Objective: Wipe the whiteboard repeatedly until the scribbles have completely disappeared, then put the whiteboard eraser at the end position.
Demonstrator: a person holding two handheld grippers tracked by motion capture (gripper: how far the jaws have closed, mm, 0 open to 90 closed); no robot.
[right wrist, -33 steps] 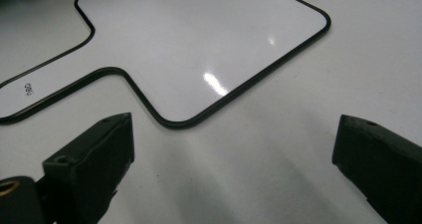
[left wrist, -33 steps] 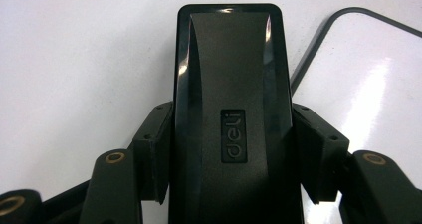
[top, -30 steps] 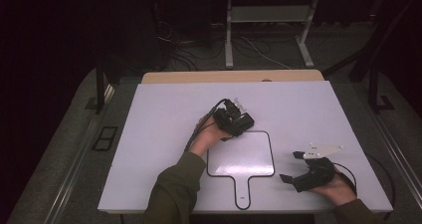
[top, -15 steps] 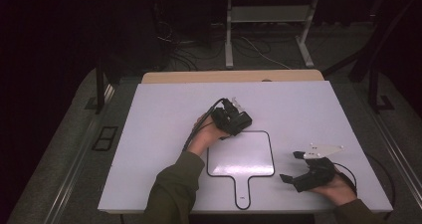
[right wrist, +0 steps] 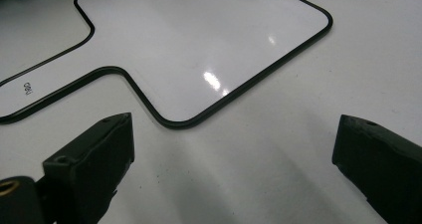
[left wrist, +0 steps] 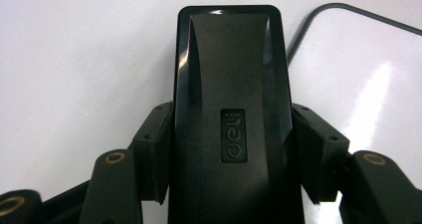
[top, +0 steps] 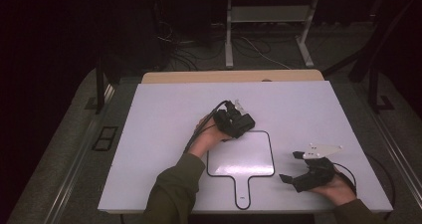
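Jaws of the left gripper (left wrist: pixel 231 149) pinch a black deli whiteboard eraser (left wrist: pixel 230 84) just off the far-left corner of the paddle-shaped whiteboard (top: pixel 241 154). Right gripper (top: pixel 298 169), jaws spread wide and holding nothing, rests right of that whiteboard on the white table (top: pixel 308 109).

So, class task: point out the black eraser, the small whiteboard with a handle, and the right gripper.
black eraser (left wrist: pixel 231 84), left gripper view, on its top face above the logo.
small whiteboard (top: pixel 241 157), high view, on its white writing surface.
right gripper (right wrist: pixel 231 154), right gripper view, midway between its open jaws.
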